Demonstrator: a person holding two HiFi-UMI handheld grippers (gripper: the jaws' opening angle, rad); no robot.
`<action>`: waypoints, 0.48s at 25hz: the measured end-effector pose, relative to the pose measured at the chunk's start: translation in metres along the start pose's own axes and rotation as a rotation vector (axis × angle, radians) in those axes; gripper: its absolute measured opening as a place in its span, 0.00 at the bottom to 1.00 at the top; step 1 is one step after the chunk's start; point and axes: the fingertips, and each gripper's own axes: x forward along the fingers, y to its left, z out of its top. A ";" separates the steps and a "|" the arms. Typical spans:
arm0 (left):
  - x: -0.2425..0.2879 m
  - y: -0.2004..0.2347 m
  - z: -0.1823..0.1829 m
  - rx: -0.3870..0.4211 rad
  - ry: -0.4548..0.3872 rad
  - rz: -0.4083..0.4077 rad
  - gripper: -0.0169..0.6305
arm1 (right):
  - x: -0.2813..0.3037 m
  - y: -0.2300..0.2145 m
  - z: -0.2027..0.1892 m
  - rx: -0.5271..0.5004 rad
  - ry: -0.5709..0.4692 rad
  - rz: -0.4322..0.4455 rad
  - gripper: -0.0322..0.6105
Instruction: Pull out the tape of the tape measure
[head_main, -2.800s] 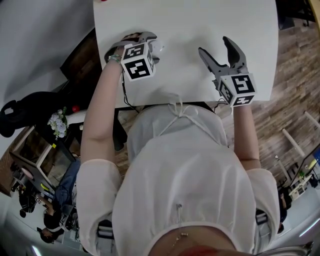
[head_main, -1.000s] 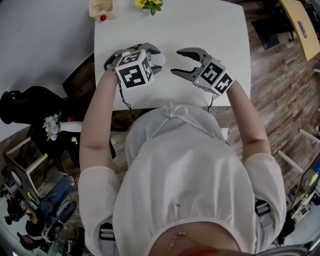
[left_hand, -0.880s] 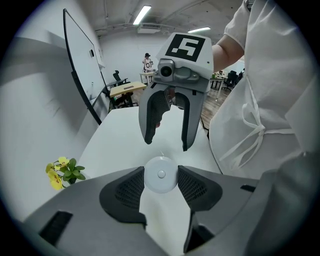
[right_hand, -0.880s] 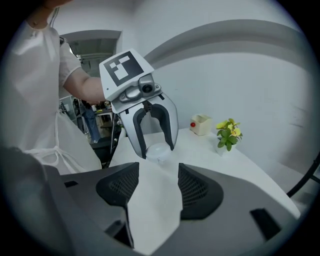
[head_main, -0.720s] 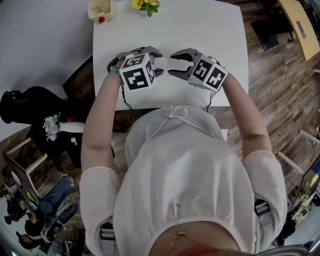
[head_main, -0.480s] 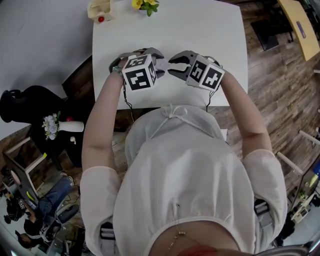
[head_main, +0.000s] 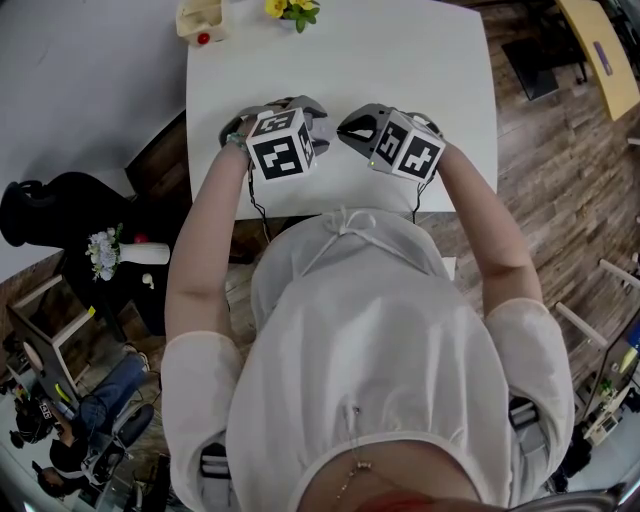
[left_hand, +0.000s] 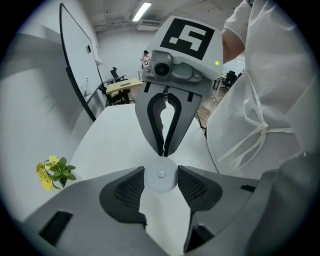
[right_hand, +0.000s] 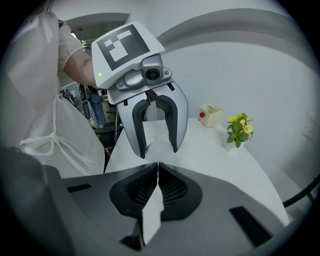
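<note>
My left hand-held gripper pinches the tape measure, a small round white case with a centre button, over the tabletop near its front edge. My right hand-held gripper, jaws just closed and pressed together, meets the case's rim. I judge the tab grab is in hand, though the tab is too small to see. Next comes a steady pull away while the left holds firm.
</note>
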 end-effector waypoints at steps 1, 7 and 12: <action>0.000 0.001 -0.001 -0.006 -0.002 0.002 0.38 | 0.001 -0.001 0.000 0.006 0.001 -0.002 0.07; 0.001 0.007 -0.003 -0.044 -0.020 0.038 0.38 | 0.002 -0.007 -0.001 0.065 0.022 -0.037 0.07; 0.004 0.011 -0.002 -0.063 -0.034 0.057 0.37 | -0.001 -0.014 -0.006 0.126 0.035 -0.066 0.07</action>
